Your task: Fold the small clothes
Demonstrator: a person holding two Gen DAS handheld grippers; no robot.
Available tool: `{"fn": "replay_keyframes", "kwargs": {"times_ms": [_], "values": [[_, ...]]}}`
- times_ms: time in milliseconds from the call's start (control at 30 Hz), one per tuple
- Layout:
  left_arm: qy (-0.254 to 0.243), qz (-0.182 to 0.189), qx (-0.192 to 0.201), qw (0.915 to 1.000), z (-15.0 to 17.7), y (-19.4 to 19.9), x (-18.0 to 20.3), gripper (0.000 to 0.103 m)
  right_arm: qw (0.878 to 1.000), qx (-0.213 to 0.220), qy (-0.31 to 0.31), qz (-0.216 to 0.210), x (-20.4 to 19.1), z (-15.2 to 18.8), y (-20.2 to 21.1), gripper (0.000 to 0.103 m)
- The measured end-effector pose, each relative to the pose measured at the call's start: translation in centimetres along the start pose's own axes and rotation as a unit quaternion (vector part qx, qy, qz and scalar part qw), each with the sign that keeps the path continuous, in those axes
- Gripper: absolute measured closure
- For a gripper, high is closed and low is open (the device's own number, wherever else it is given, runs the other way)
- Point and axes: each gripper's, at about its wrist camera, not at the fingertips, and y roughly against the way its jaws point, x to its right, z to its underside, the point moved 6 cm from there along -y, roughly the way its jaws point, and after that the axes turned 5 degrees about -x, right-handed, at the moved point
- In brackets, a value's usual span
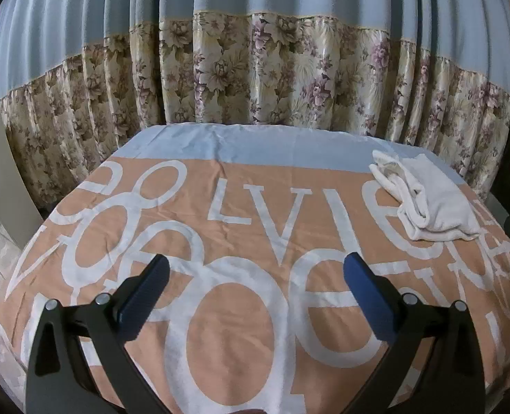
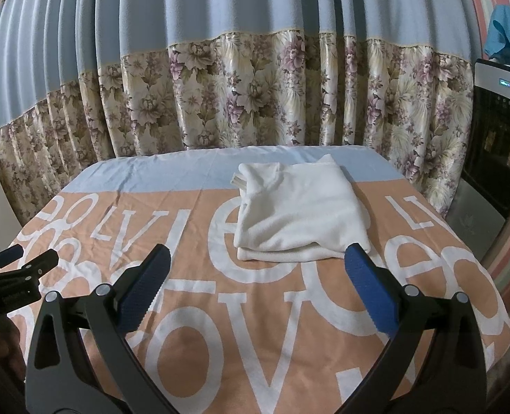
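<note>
Hovering spread and empty—both tools, left tool (image 1: 256, 270) and right tool (image 2: 257, 260)—folded white garment (image 2: 298, 207) near cloth's (image 2: 203, 310) far edge.

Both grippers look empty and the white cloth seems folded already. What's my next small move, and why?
Probably hold both back and bring in the next garment. The folded white fabric bundle lies squared on the peach lettered table cover, untouched. The right gripper and left gripper are open, empty, hovering short of it. No unfolded garment shows in either view.
</note>
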Motion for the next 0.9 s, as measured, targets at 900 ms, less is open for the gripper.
{"fn": "replay_keyframes", "kwargs": {"times_ms": [900], "values": [[0.027, 0.022, -0.007, 0.9994, -0.06, -0.12, 0.21, 0.002, 1.0, -0.005, 0.002, 0.002, 0.23, 0.56, -0.62, 0.003]]}}
